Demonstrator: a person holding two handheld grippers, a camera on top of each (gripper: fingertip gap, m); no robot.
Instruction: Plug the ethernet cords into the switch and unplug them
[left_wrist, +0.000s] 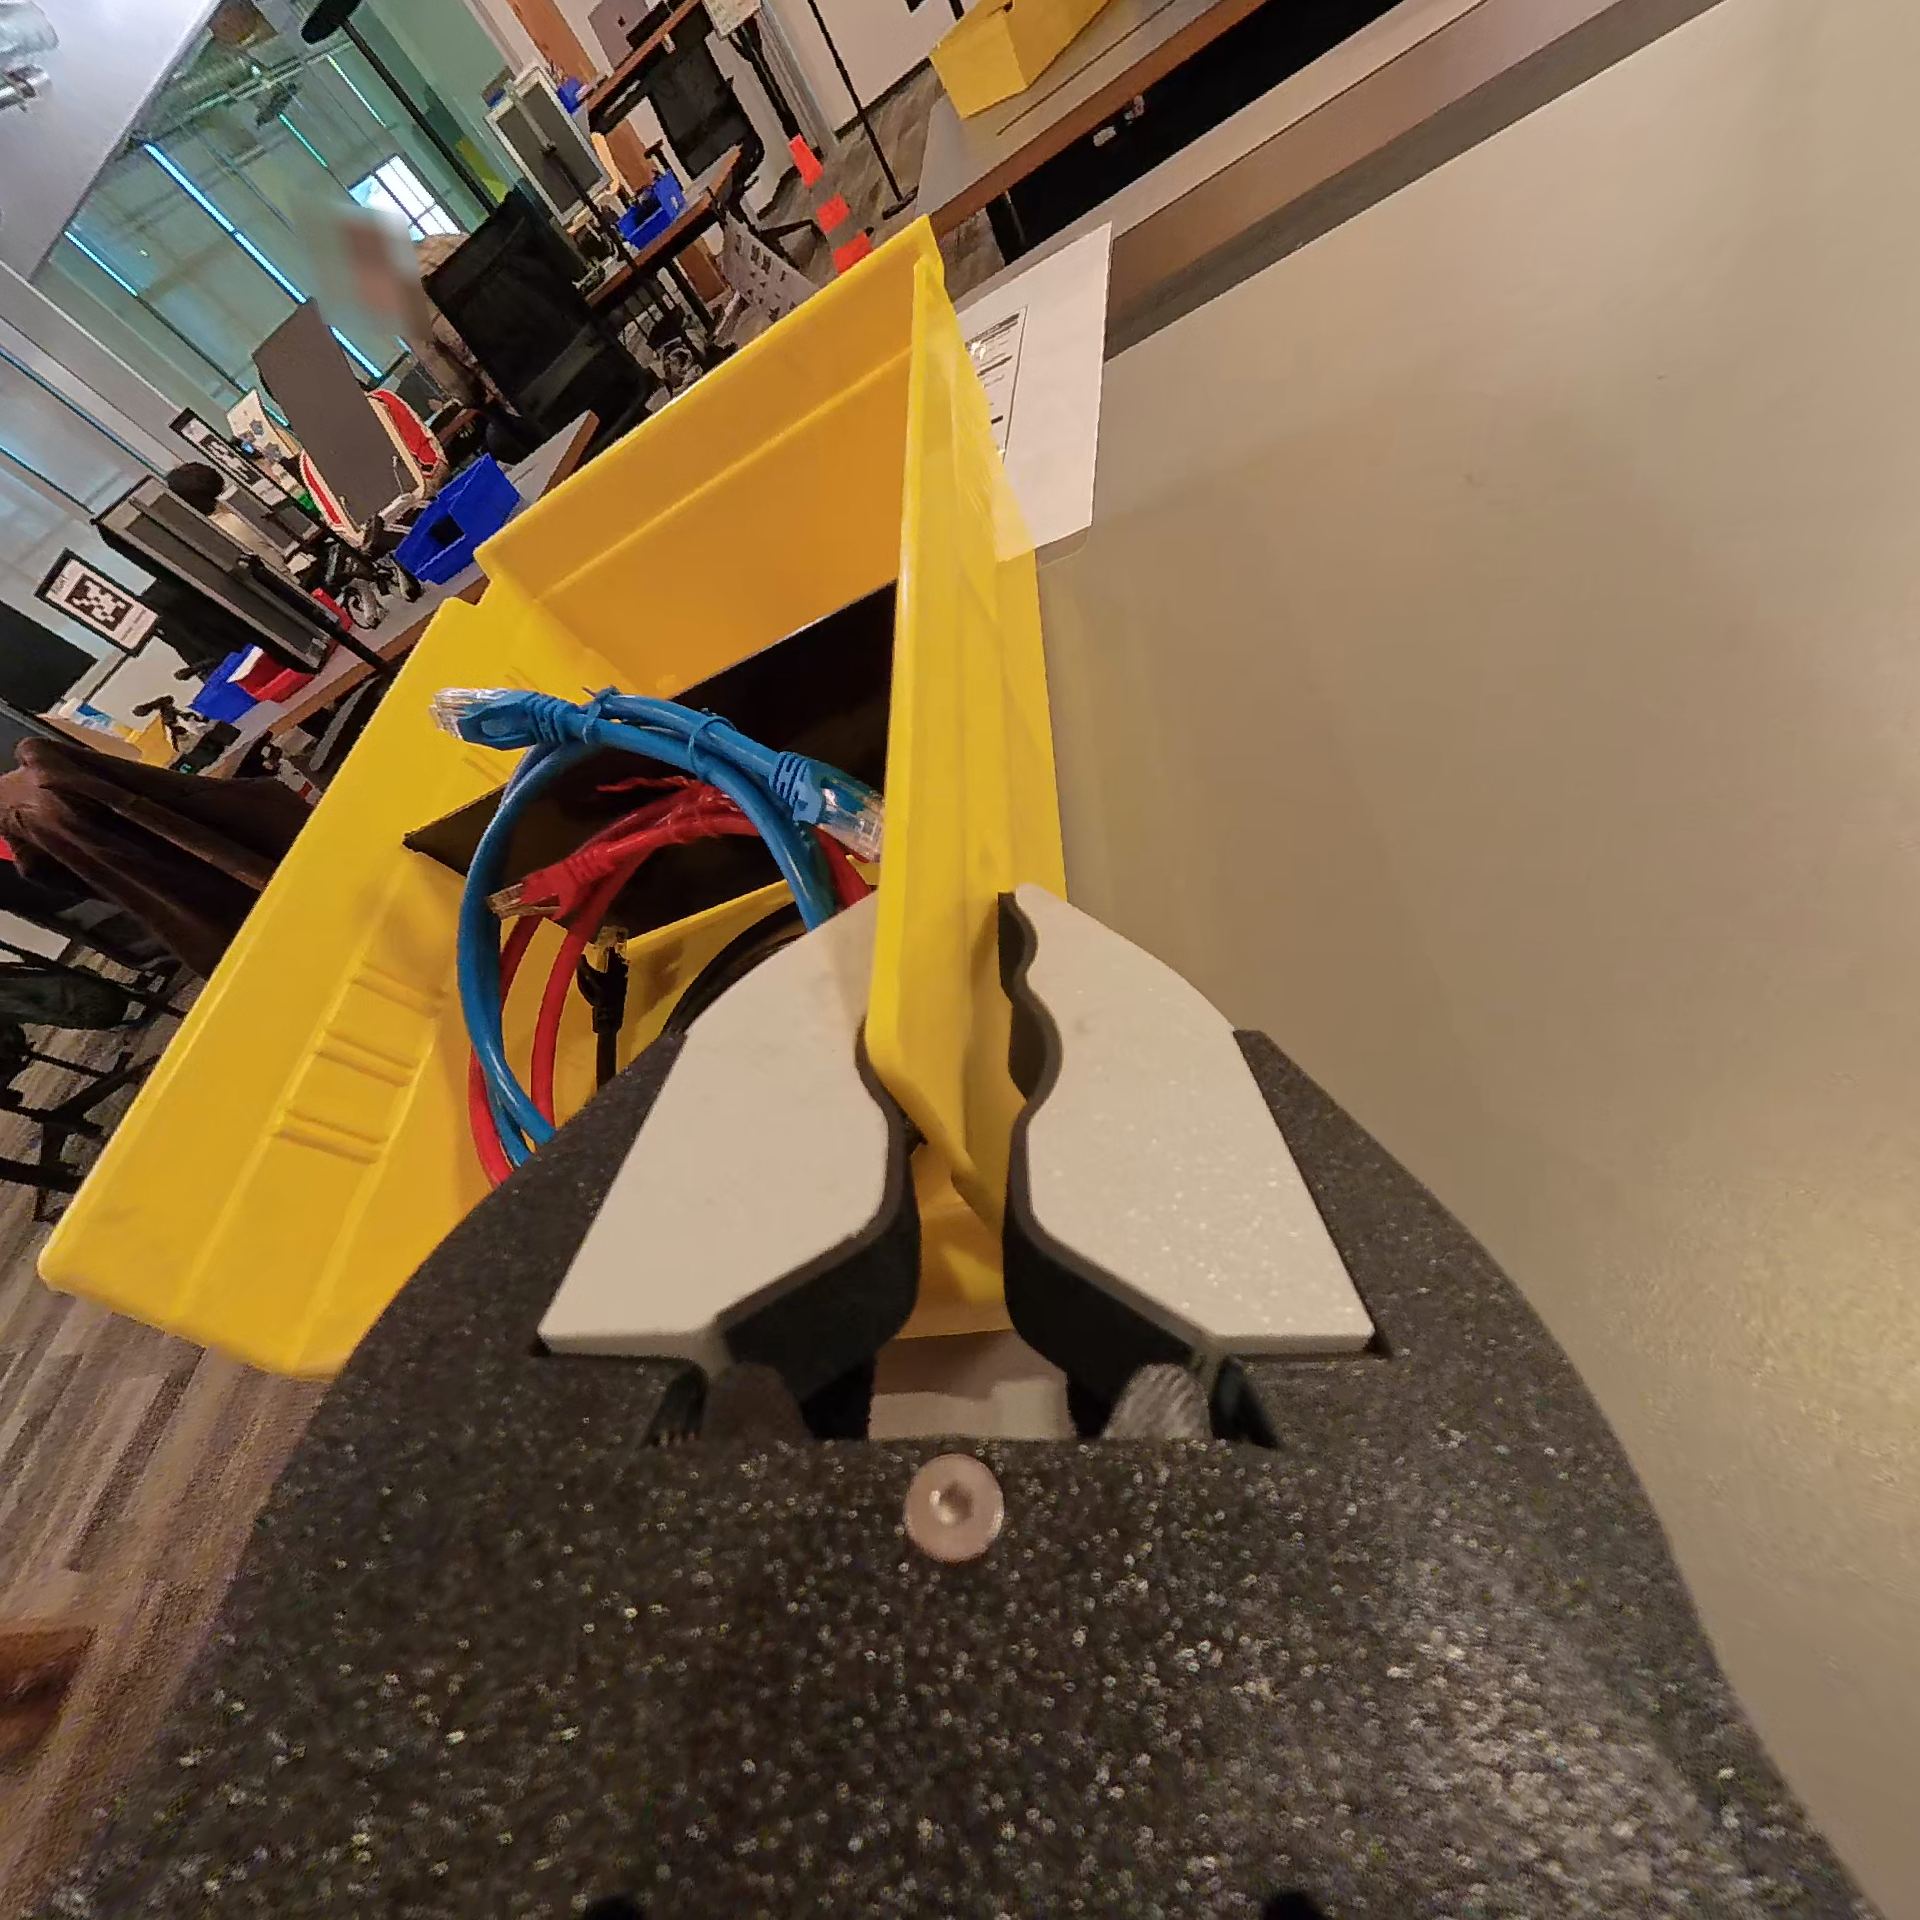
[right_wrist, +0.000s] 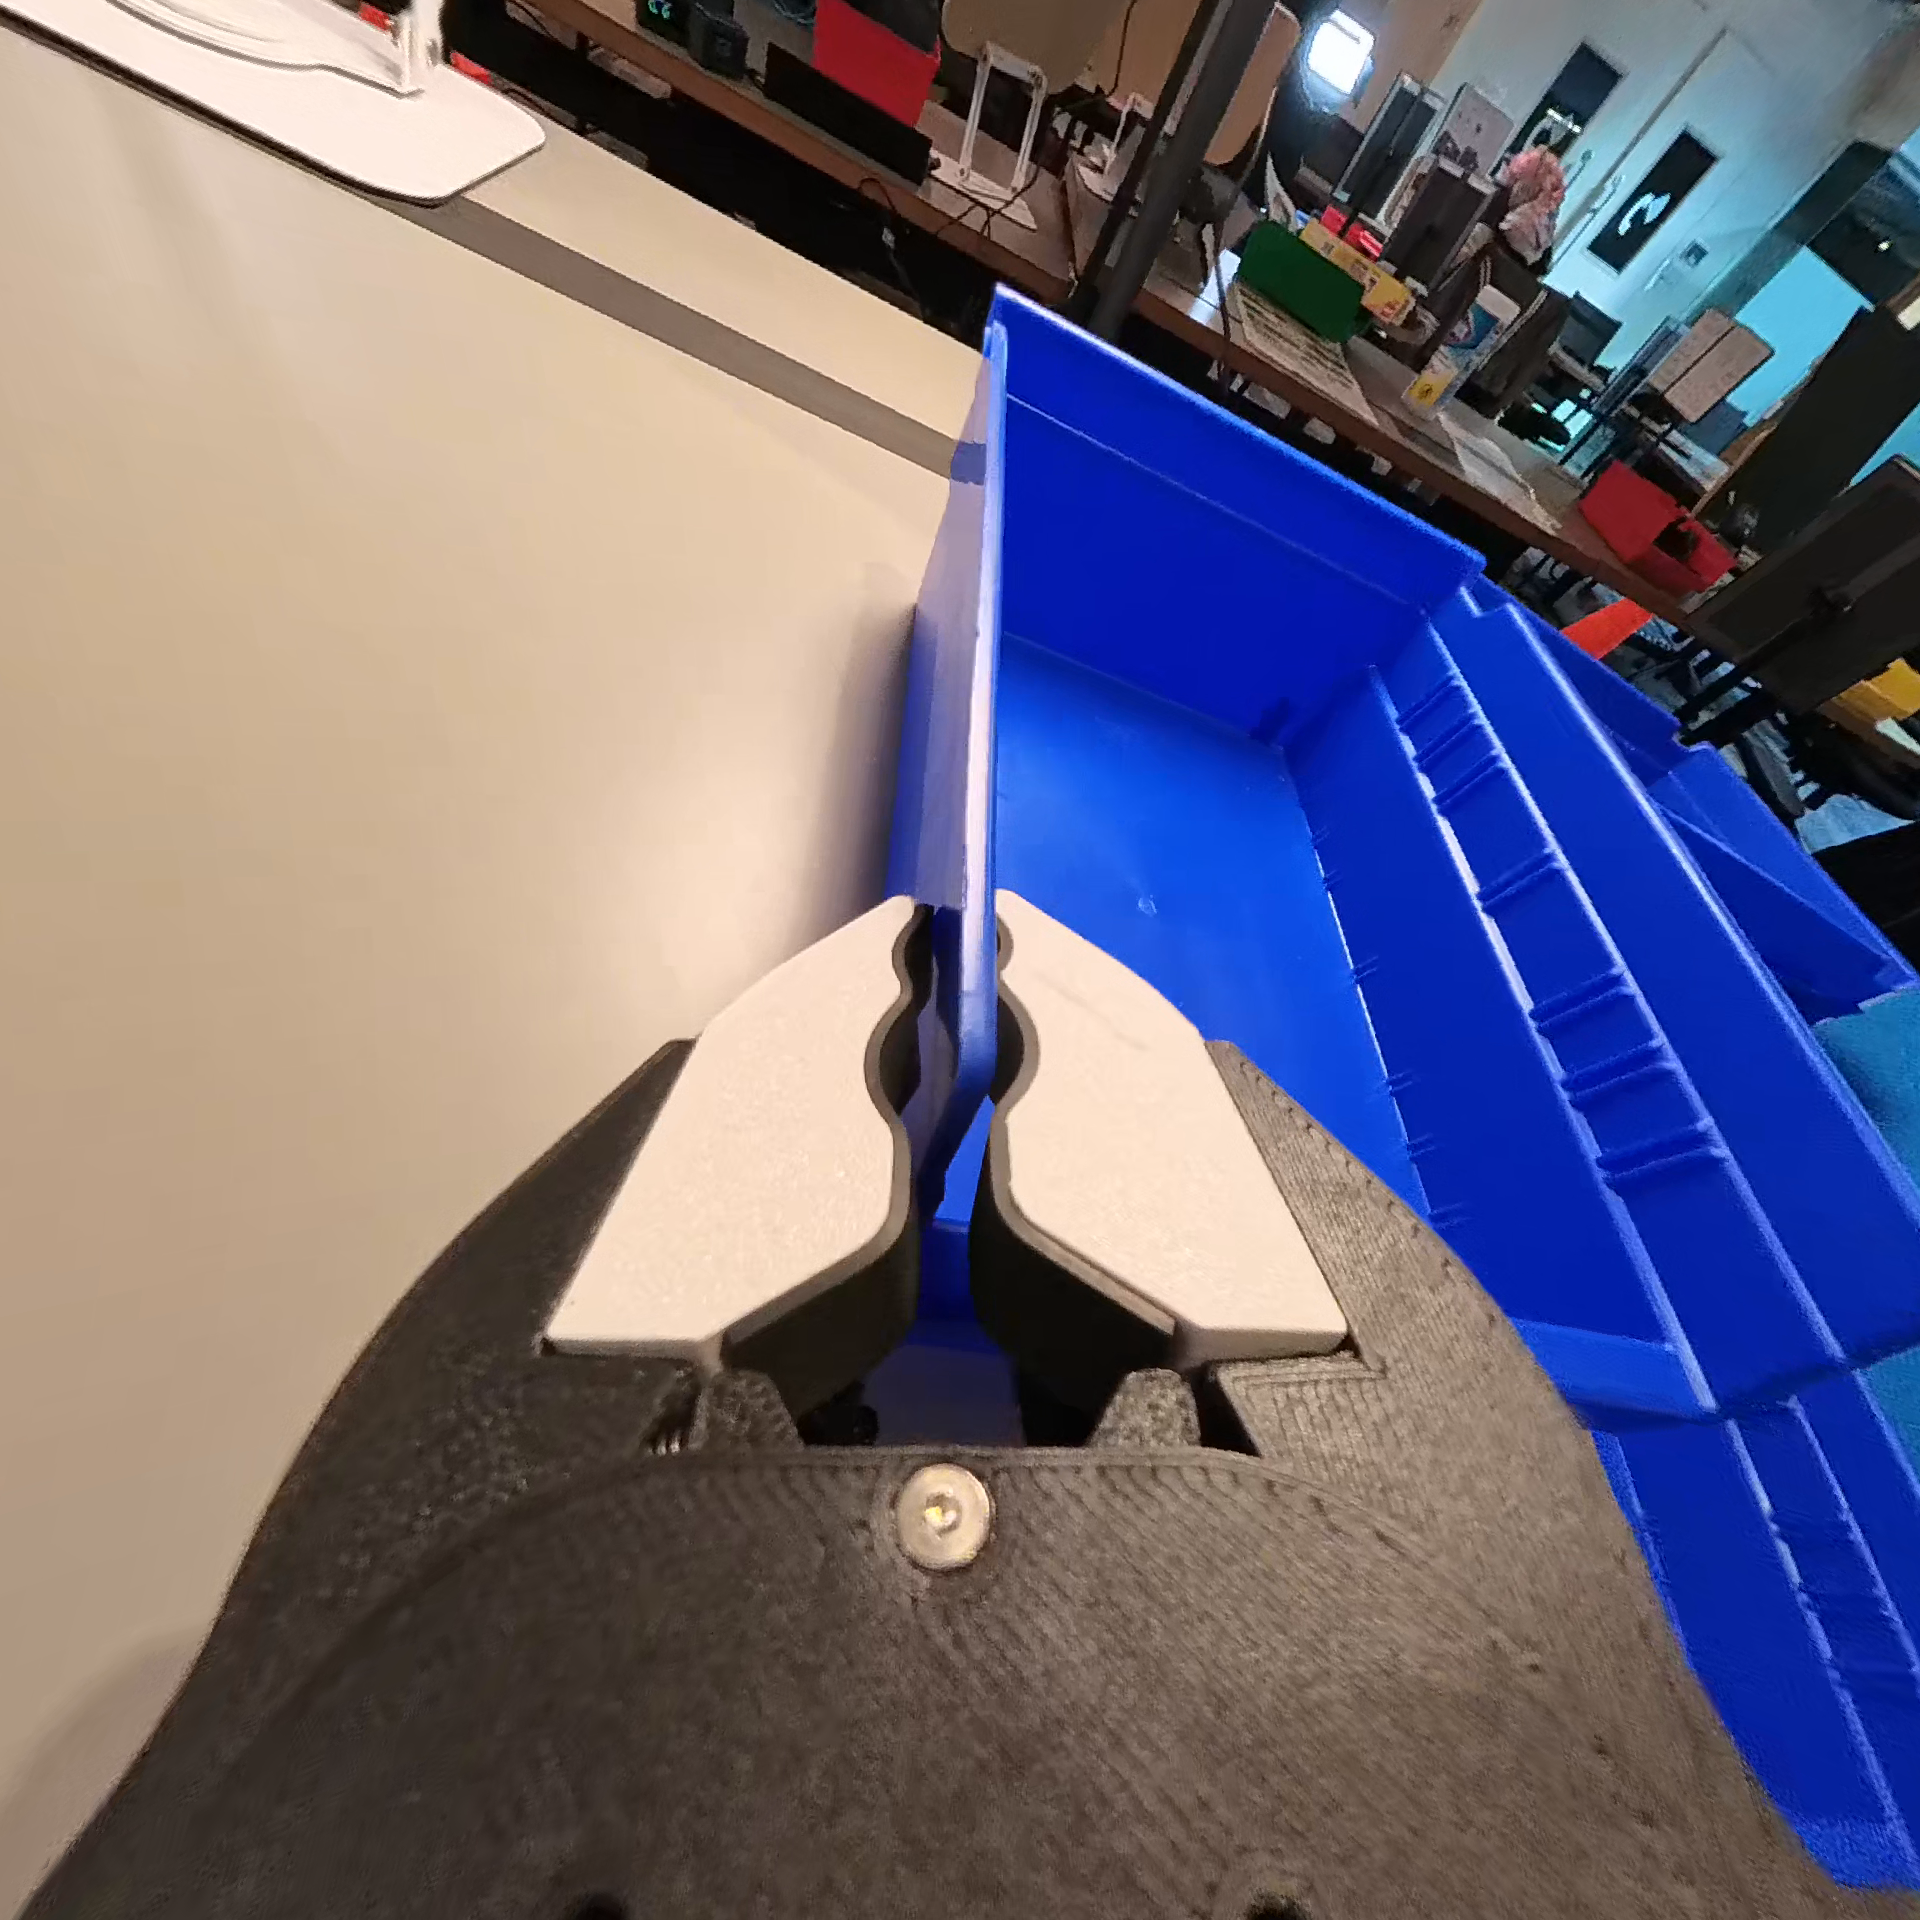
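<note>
Clamping both bins, you hold setup, no plugging yet | left gripper (left_wrist: 940, 997) pinches yellow bin (left_wrist: 665, 540) wall, right gripper (right_wrist: 956, 987) pinches empty blue bin (right_wrist: 1195, 582) wall | ethernet cords (left_wrist: 582, 831) coiled inside yellow bin over a dark box, likely the switch | next: settle bins on bench (left_wrist: 1507, 727), release, lift a cord

Yellow bin (left_wrist: 717, 540) holds blue cord (left_wrist: 644, 727) and red cord (left_wrist: 582, 883); blue bin (right_wrist: 1195, 623); beige tabletop (right_wrist: 416, 623); grey-fingered black tongs (left_wrist: 940, 914).

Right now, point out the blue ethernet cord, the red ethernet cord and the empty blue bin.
blue ethernet cord (left_wrist: 488, 966), left wrist view, on its loop.
red ethernet cord (left_wrist: 556, 883), left wrist view, on its plug boot.
blue bin (right_wrist: 1143, 821), right wrist view, on its bare floor.
</note>
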